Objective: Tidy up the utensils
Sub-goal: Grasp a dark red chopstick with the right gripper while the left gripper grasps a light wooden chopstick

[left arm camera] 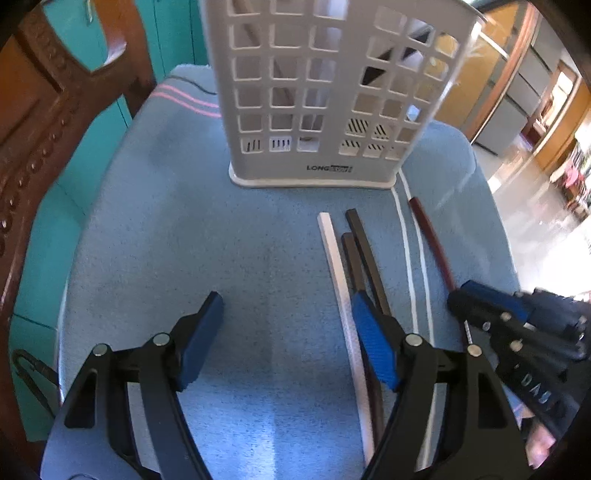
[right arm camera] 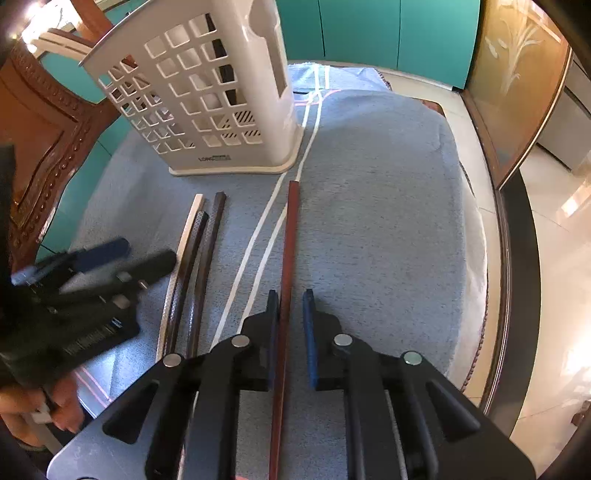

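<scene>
- Teal cabinet fronts (right arm camera: pixel 369 33) behind; carved wooden chair (left arm camera: pixel 40 110) at the counter's far left side.
- Counter covered w/ blue towel (right arm camera: pixel 369 221); white stripes (right arm camera: pixel 258 236) run front to back, pink stripes (left arm camera: pixel 184 98) toward far left corner.
- White lattice utensil holder (left arm camera: pixel 314 92) upright near far edge, "LONG…" label on its base; dark and pale sticks visible inside through the holes, type unclear.
- Loose chopsticks lie lengthwise on towel in front of holder: white chopstick (left arm camera: pixel 334 258), two dark chopsticks (left arm camera: pixel 364 251) touching it on its right, then reddish-brown chopstick (right arm camera: pixel 290 243) apart, on the other side of the white stripes.
- Left tongs (left arm camera: pixel 288 339): wide open, nothing held. Right pad (left arm camera: pixel 373 343) sits over the white/dark chopsticks; contact w/ them cannot be told. Left pad above bare towel.
- Right tongs (right arm camera: pixel 290 336): partly open, straddling the reddish-brown chopstick. Stick lies close against the left pad, clear gap to the right pad (right arm camera: pixel 309 332); not clamped.
- Both tongs low over the near part of the counter; left tongs motion-blurred in right wrist view.
</scene>
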{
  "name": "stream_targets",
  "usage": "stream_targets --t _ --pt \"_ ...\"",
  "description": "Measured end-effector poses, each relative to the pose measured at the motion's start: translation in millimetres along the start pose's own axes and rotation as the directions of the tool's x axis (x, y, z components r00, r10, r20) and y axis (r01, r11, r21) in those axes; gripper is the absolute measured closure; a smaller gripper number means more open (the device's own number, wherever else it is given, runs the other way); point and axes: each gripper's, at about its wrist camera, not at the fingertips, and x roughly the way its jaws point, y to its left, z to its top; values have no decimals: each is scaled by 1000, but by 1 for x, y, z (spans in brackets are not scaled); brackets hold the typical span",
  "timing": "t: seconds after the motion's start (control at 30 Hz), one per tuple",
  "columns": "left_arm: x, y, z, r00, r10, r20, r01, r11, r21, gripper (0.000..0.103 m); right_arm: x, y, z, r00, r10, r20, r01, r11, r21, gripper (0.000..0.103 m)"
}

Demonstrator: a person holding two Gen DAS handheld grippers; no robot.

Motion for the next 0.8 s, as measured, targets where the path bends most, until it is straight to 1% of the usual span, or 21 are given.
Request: stream_targets --t 0.1,0.13,0.17,0.23,0.27,0.33,0.4,0.43,0.57,0.67,0.7,0.77,0.8 --pt "0 1 -1 1000 -19 -5 19 1000 10 34 -2 -1 -1 1000 -2 4 2 1000 4 89" --pt "-1 2 -1 1000 -24 -7 24 1000 13 39 0 -2 1 1000 -4 5 4 1000 7 89" --pt "-3 2 -1 999 -32 -9 32 999 21 45 0 -3 1 1000 -5 6 5 1000 8 88" --pt "-5 2 -3 999 -40 -13 41 999 35 52 4 -10 10 1000 -10 8 10 1000 12 88" --pt "-6 2 -3 999 -40 -15 41 998 43 53 3 -12 11 1000 -16 9 16 1000 14 87" --pt "-7 4 -3 999 -38 -20 39 998 44 53 1 -11 9 1000 -20 10 20 1000 18 85" --pt "-5 8 0 999 -47 -24 47 999 25 52 1 -13 10 1000 -20 12 20 1000 24 84" --pt "-3 10 3 999 -48 -22 48 999 13 50 1 -13 10 1000 -20 16 20 999 25 84" --pt "0 12 5 1000 -4 5 4 1000 3 49 4 -13 16 999 -22 43 21 1000 16 80" --pt "6 4 14 999 25 27 -25 1000 15 50 12 -12 22 998 -33 51 32 999 20 80" --pt "7 2 16 999 34 38 -35 999 30 52 14 -11 25 998 -36 54 35 999 18 80" --pt "5 0 17 999 11 49 -14 998 61 69 18 -9 28 997 -46 67 46 999 4 80" --pt "5 -3 19 999 2 47 -5 998 70 73 19 -9 29 996 -49 71 49 999 -1 80"
